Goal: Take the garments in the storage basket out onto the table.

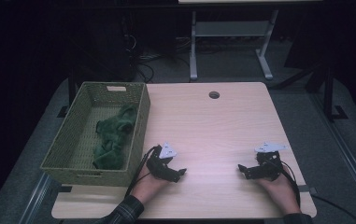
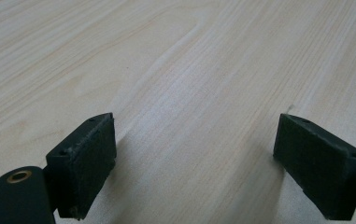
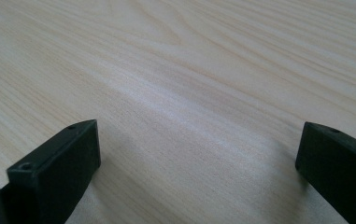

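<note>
High view: left gripper (image 1: 181, 173) and right gripper (image 1: 242, 169) resting low on bare table (image 1: 222, 121), jaws spread wide, holding nothing; green cloth (image 1: 112, 135) lying inside basket (image 1: 140, 126); likely between steps; next, probably reaching left into basket for cloth.

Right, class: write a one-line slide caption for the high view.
Two open grippers, left and right, rest on the wooden table beside a woven basket holding green cloth.
</note>
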